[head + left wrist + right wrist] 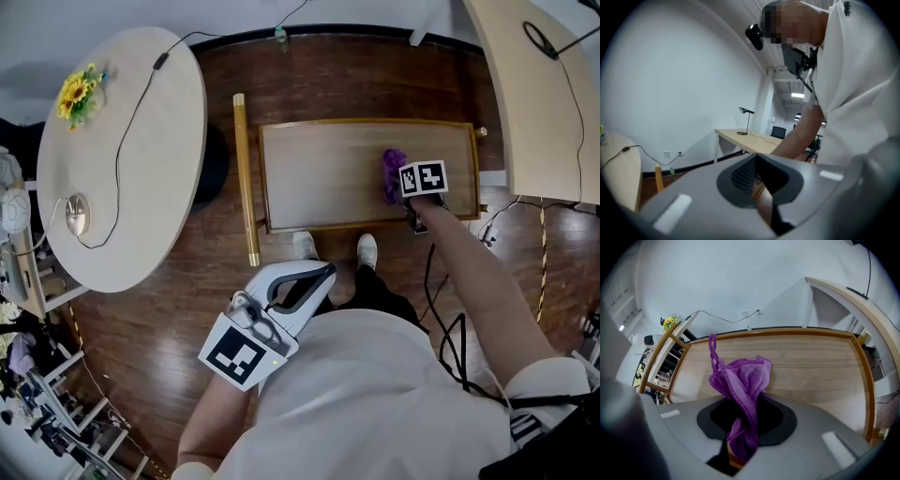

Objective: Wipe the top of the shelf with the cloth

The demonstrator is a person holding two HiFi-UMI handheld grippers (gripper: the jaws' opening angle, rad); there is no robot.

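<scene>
Right tongs [740, 439], clamped on a purple cloth [740, 380], hold it at the right end of the wooden shelf top [319, 173], so wiping seems under way, likely calling for a leftward sweep, while left tongs [309, 281], together and empty, hang back.

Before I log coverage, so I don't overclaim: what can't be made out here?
Head view: the right gripper covers part of the cloth; the shelf top hides any lower levels.
Right gripper view: the cloth and the gripper's body hide the shelf top's near edge.
</scene>
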